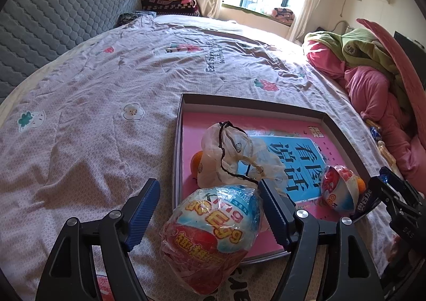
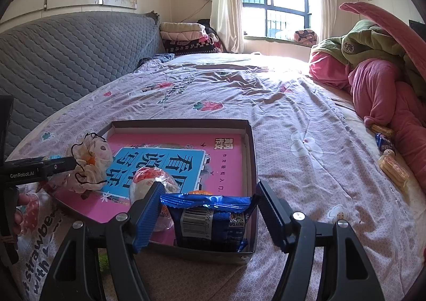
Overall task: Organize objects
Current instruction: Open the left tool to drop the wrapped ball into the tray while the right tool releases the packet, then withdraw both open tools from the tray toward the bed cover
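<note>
Egg toy (image 1: 210, 234) between open left claw (image 1: 210, 214)

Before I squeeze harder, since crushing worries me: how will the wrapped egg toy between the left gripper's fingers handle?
The egg toy is rounded, so it may roll. Its crinkly film looks slippery. Its shell is probably hollow and may crack.

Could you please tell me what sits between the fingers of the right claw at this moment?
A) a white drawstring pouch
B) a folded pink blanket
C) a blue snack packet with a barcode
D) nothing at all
C: the right wrist view shows the blue snack packet, barcode facing the camera, between the fingers of the right claw, over the near corner of the shallow box.
</note>
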Demonstrator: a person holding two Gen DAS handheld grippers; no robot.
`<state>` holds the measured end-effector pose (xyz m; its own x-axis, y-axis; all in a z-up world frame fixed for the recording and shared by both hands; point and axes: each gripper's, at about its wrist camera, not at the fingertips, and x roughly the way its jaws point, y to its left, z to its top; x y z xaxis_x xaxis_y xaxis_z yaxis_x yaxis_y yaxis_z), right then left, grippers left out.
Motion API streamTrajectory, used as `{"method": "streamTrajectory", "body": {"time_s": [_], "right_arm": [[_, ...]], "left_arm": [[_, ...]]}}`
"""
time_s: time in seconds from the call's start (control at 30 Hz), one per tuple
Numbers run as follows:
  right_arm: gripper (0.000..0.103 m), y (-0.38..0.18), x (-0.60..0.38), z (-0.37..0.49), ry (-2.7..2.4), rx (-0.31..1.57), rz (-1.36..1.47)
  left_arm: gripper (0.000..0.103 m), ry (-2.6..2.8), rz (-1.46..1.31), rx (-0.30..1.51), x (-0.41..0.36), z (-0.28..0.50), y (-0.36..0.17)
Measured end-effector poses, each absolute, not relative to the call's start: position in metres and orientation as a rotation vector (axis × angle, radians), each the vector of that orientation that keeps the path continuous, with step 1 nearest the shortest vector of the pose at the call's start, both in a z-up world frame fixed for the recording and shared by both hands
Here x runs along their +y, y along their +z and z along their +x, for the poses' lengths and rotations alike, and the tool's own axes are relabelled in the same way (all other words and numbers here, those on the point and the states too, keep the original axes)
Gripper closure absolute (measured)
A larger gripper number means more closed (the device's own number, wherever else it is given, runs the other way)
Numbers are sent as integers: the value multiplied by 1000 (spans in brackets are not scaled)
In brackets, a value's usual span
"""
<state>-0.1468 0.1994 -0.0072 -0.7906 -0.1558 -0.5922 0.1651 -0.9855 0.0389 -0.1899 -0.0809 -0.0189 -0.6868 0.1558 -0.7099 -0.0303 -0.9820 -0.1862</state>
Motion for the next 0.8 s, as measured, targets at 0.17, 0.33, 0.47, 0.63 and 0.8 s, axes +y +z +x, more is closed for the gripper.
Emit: {"method": "streamTrajectory", "body": {"time_s": [0.17,0.33,0.47,0.63,0.8], "right_arm": [[33,-5,200,-146,-2822,11,921],[33,-6,200,-145,-2816,1,928],[33,-7,200,-144,-2820,2,926],[33,-5,199,-143,-2824,2,917],[33,-1,199,-141,-2833,1,894]], "left_arm": [[26,2795,-1133,-267,-80,-188,-16],[26,2792,-1132,-257,-77,-189,-19],[26,2793,-1121,-248,-76,-189,-17],[26,2801,-1098,-243,-75,-187,-12],[26,2812,-1082,-243,-75,-185,-8]]}}
